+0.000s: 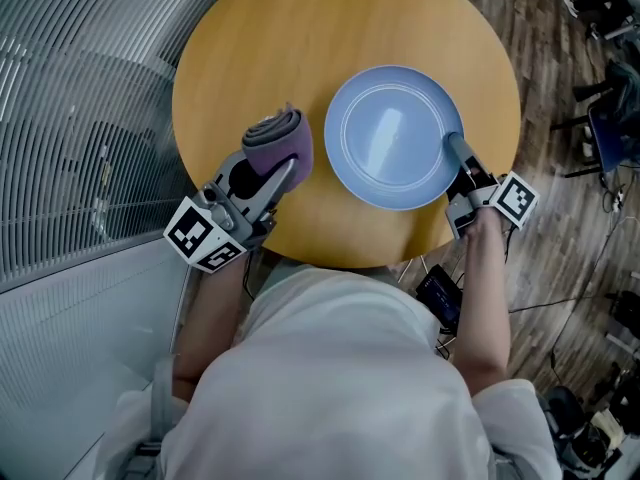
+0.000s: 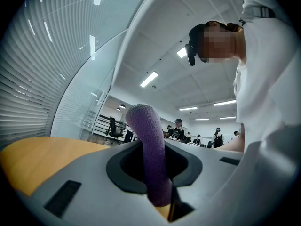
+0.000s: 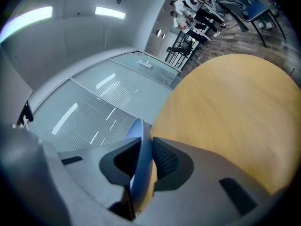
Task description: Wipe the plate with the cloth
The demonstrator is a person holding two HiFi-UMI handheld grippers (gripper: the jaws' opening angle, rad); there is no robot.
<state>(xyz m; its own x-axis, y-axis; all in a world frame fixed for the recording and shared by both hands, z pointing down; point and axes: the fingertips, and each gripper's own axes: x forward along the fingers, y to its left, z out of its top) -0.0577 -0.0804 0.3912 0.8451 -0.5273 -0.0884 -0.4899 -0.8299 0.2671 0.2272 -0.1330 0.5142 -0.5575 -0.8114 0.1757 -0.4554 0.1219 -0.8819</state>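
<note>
The gripper (image 2: pixel 157 169) has its jaws closed on a purple cloth (image 2: pixel 146 131), which stands nearly upright between the dark pads and ends in a rounded, folded top. The yellow desk (image 2: pixel 42 157) shows at lower left, beyond the gripper's grey body. Slatted blinds (image 2: pixel 28 79) behind glass curve along the left. A person (image 2: pixel 268 79) in a white top leans in from the right. Ceiling lights (image 2: pixel 148 79) glow overhead, and people (image 2: pixel 178 128) and a chair (image 2: pixel 113 126) are far off.

Head view looks down on the table (image 1: pixel 250 48); both gripper views apparently skim it.
</note>
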